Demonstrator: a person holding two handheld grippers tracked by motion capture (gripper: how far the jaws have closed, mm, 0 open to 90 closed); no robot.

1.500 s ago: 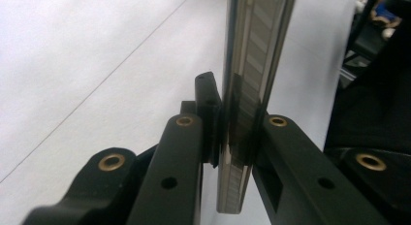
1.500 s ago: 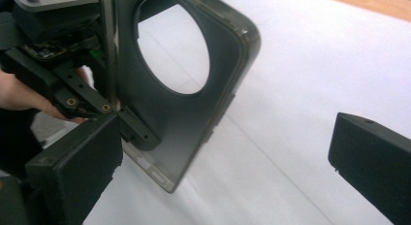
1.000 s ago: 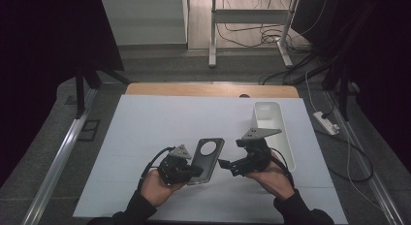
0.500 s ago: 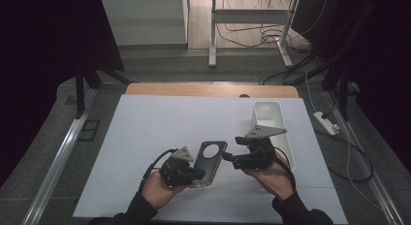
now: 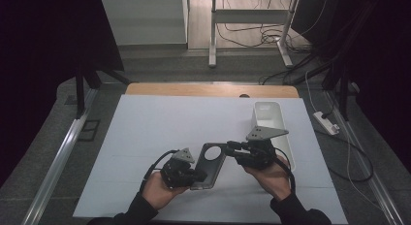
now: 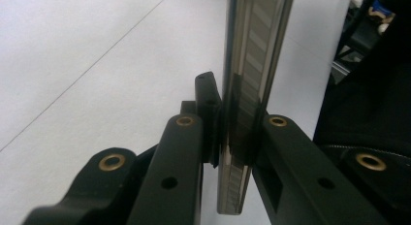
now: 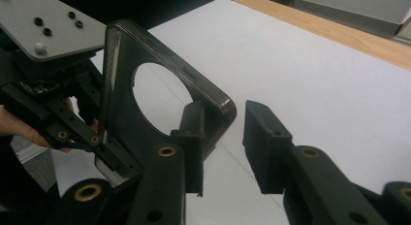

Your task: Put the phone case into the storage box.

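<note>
Closing right gripper (image 7: 220, 133) jaws reached phone case (image 5: 209, 165) corner; pads apart.

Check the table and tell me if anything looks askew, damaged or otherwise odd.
Nothing looks damaged or spilled. The dark phone case with the round cutout is held off the white mat, tilted, clamped in the left tool. The right tool has just been closing around its corner, with a gap at one jaw. The white tray sits straight.

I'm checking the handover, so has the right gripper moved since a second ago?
Yes. In the high view the right gripper has shifted left, away from the white bin, toward the phone case, its jaws just closing around the case's corner.
</note>
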